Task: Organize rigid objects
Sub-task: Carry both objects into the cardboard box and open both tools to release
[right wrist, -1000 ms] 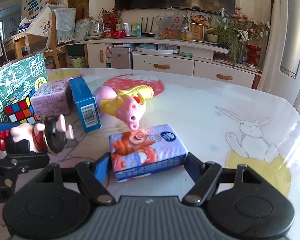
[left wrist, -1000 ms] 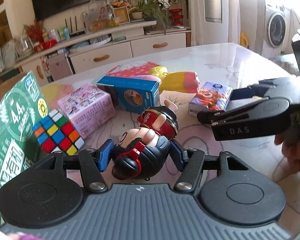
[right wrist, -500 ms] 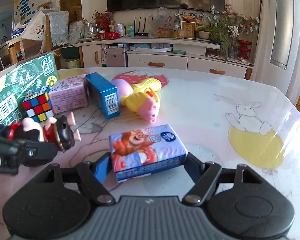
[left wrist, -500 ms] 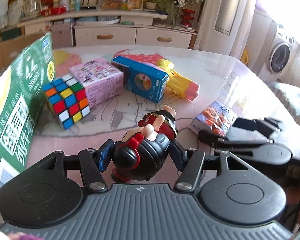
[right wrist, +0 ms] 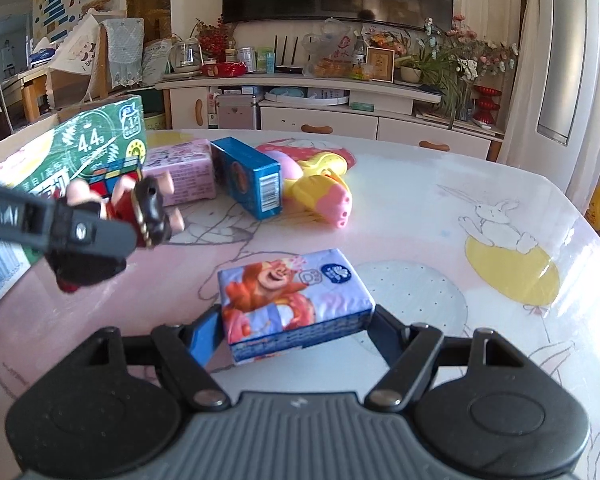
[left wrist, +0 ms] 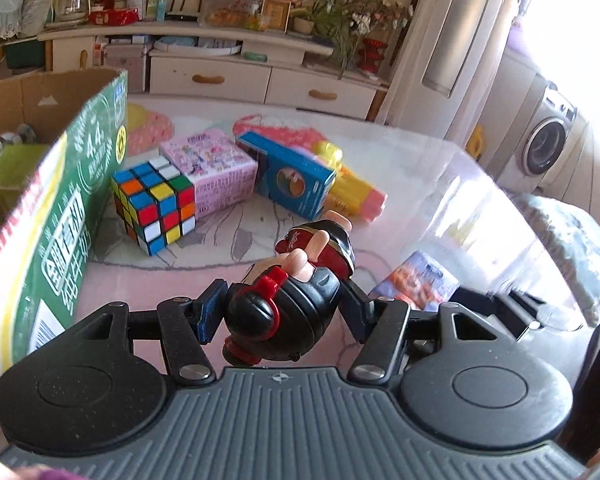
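1. Since the earlier frame, the left gripper [left wrist: 284, 316] has carried the pig figurine [left wrist: 296, 300] up and toward the green carton [left wrist: 56, 216], whose open inside now shows.
2. Its fingers [left wrist: 211, 312] are clamped on the figurine's black body; the toy is off the desk [right wrist: 420, 208], long axis running away from the camera, hat end forward.
3. The right gripper [right wrist: 296, 330] has its fingers [right wrist: 204, 336] clamped on the short ends of the tissue pack [right wrist: 294, 306], whose long axis lies crosswise between them, printed face up, low over the desk's near edge.
4. The Rubik's cube [left wrist: 154, 202], pink box [left wrist: 216, 168], blue box [left wrist: 290, 174] and yellow toy [left wrist: 352, 194] sit clustered beside the carton toward the far edge.
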`<move>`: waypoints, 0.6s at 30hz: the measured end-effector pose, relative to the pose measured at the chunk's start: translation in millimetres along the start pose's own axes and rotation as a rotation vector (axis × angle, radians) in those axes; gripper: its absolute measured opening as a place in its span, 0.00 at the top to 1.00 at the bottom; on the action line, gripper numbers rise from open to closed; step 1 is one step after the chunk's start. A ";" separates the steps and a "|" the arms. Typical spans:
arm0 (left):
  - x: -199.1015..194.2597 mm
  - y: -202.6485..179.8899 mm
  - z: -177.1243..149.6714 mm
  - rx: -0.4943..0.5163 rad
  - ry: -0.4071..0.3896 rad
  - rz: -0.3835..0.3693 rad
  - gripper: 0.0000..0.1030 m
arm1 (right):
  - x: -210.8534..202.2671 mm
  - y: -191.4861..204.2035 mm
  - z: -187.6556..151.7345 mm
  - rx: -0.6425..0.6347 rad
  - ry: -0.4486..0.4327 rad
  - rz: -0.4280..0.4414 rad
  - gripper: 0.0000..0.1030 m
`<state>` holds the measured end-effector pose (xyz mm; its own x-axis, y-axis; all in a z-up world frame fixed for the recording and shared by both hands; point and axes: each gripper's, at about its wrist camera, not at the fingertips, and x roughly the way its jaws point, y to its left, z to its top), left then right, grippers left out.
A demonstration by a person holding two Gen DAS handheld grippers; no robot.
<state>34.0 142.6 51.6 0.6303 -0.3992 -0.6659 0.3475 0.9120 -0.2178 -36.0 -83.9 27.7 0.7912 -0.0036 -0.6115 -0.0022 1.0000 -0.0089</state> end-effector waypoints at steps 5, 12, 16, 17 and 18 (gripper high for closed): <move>-21.2 7.8 9.1 -0.017 -0.047 -0.025 0.28 | -11.9 14.7 0.3 -0.017 -0.016 0.003 0.26; -49.2 26.0 24.0 -0.054 -0.122 -0.041 0.28 | -26.3 33.4 10.7 -0.046 -0.063 0.015 0.26; -66.3 42.4 33.7 -0.085 -0.168 -0.030 0.28 | -34.1 48.8 20.9 -0.081 -0.097 0.023 0.26; -70.0 46.4 35.4 -0.096 -0.177 -0.026 0.28 | -36.1 52.8 23.6 -0.089 -0.106 0.027 0.26; -73.6 51.5 37.6 -0.107 -0.187 -0.019 0.28 | -38.0 57.2 26.6 -0.097 -0.116 0.031 0.26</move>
<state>31.6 215.4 116.3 0.7458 -0.4178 -0.5189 0.2912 0.9050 -0.3102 -49.9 -26.4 71.5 0.8549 0.0337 -0.5176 -0.0825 0.9940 -0.0714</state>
